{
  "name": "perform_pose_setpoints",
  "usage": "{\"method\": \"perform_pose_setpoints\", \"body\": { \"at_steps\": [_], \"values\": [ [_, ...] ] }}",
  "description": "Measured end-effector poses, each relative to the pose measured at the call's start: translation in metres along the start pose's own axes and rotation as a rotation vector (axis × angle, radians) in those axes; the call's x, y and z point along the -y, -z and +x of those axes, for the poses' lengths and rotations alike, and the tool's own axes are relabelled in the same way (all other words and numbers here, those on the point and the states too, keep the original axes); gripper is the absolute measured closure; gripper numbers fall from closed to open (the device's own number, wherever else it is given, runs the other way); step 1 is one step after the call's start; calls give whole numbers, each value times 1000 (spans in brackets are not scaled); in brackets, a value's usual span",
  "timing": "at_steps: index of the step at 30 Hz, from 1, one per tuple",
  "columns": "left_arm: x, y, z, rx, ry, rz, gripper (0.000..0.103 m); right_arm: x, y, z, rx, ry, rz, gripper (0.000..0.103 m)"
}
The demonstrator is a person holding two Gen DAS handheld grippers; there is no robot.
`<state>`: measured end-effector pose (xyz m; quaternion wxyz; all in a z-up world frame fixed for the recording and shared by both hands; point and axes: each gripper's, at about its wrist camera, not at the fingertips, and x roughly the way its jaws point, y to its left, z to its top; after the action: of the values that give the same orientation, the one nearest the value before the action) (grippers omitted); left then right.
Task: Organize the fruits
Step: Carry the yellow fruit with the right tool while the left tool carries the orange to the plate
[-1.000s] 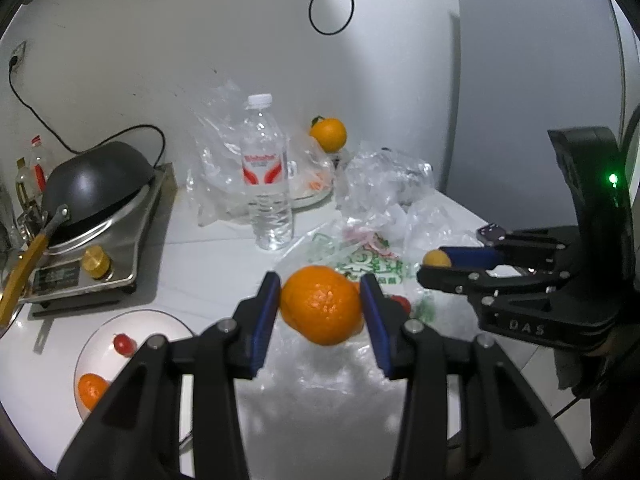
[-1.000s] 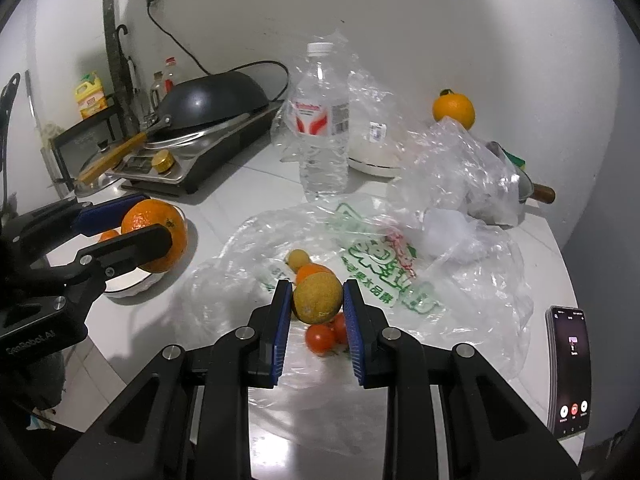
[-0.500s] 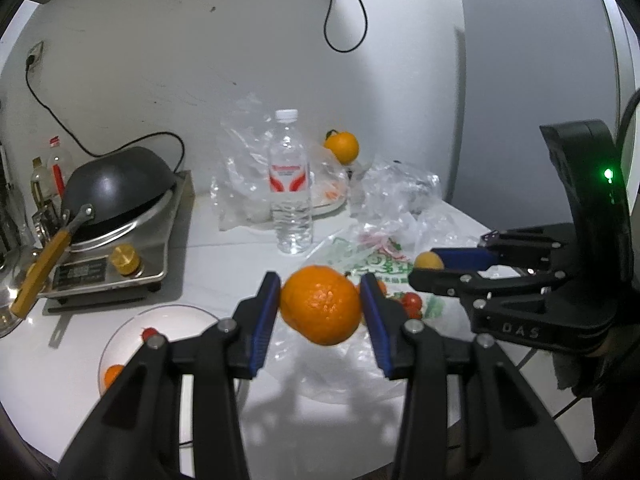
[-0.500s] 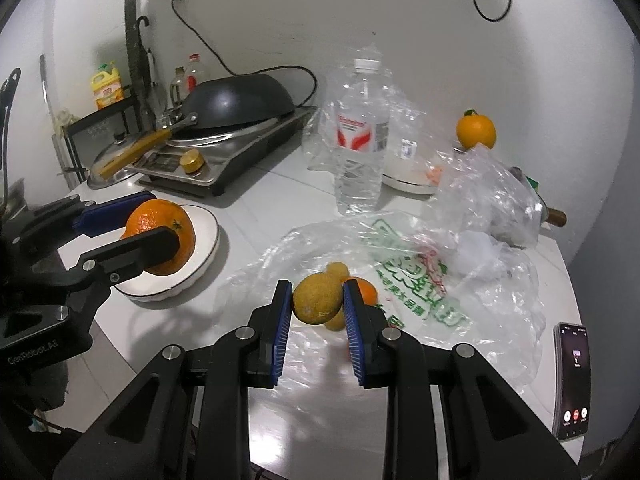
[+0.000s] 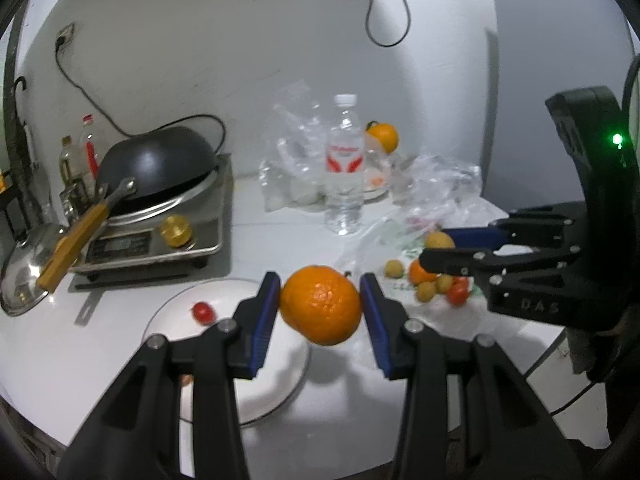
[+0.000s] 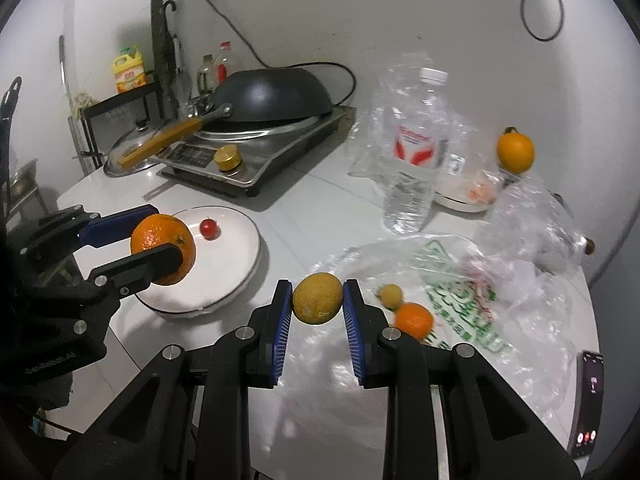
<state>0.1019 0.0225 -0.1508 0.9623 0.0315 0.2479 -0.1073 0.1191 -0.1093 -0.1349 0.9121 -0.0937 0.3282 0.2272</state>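
The orange [image 5: 320,305] sits clamped between the blue pads of my left gripper [image 5: 320,300], lifted clear of the counter and hanging over the near edge of the white plate [image 6: 240,248], where I judge it is meant to go. My right gripper [image 6: 317,299] is closed on a small yellow-green fruit [image 6: 317,298], also off the surface, over the near edge of the clear plastic bag [image 6: 460,280] the fruit came out of. I hold both high so neither drags on the plastic or knocks the plate rim.

A cherry tomato [image 6: 209,228] already lies on the plate, on its far side, so I should set the orange down short of it. On the bag remain a smaller orange [image 6: 414,319] and a little yellowish fruit [image 6: 391,295], with more small ones visible from the left wrist view.

Farther back stand a water bottle [image 6: 416,148], a wok [image 6: 272,94] on its cooktop [image 6: 256,160], and another orange [image 6: 515,151]. A phone [image 6: 589,396] lies at the right edge. My two grippers are close together; they could bump over the plate.
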Motion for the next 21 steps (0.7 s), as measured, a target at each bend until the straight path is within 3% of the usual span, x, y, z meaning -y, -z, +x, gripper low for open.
{"method": "perform_pose_setpoints", "body": {
  "at_steps": [15, 21],
  "values": [
    [-78, 27, 34, -66, -133, -45, 61, -47, -26, 62, -63, -75, -69, 75],
    [-100, 24, 51, -73, -144, -49, 61, -57, -33, 84, -85, -95, -77, 75]
  ]
}}
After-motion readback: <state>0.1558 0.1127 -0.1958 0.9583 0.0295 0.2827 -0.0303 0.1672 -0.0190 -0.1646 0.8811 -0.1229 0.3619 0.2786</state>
